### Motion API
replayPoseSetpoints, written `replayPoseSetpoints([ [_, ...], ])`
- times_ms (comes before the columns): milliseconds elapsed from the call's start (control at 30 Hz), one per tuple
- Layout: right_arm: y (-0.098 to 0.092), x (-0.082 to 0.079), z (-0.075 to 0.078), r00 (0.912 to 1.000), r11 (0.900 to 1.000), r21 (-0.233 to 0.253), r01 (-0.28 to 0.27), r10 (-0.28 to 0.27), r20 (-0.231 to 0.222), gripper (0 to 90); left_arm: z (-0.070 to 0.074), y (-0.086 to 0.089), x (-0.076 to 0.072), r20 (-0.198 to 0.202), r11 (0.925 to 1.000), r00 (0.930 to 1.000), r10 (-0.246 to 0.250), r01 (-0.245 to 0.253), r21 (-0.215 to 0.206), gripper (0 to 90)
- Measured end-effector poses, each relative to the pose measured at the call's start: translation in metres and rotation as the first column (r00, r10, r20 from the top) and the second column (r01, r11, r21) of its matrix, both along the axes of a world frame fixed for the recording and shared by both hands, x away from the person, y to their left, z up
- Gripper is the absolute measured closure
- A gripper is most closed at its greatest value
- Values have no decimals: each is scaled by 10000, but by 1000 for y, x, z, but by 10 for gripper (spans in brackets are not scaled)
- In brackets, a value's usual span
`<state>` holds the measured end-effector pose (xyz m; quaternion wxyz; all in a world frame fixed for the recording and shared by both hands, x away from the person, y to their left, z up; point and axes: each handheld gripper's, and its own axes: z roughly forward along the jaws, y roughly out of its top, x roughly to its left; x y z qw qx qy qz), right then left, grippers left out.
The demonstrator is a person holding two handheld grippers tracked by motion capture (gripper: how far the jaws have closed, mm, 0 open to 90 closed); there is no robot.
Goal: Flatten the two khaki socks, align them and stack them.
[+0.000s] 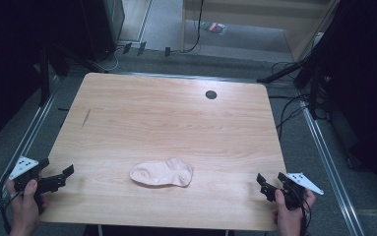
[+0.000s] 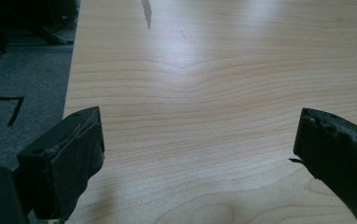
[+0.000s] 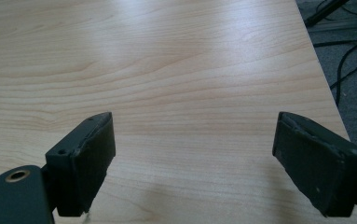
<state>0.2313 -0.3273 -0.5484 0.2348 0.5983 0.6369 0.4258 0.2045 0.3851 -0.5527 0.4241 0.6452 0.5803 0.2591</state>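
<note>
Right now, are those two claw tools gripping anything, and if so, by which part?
Nothing is held. The left gripper and right gripper both stand open over bare table, well apart from the sock lying between them.

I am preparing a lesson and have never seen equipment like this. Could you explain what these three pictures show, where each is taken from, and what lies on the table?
A person sits at a wooden table holding a hand-held gripping tool in each hand. The high view looks down from above: the left gripper is near the bottom left corner, the right gripper near the bottom right. The other two pictures come from cameras riding on the tools, looking forward between their black fingers. Both tools are open and hold nothing. On the table lies one pale pink sock, flat, between the two tools and untouched. A small dark round hole sits near the far edge.
</note>
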Motion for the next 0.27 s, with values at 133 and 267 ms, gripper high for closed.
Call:
replayPoseSetpoints([
  [133, -1, 1, 0, 10000, 9999, 93, 65, -65, -9, 131, 0, -1, 1, -112, 9999, 9999, -100, 101, 46, 23],
  [267, -1, 1, 0, 10000, 9999, 129, 90, -90, -31, 130, 0, -1, 2, -150, 9999, 9998, -114, 115, 48, 23],
])
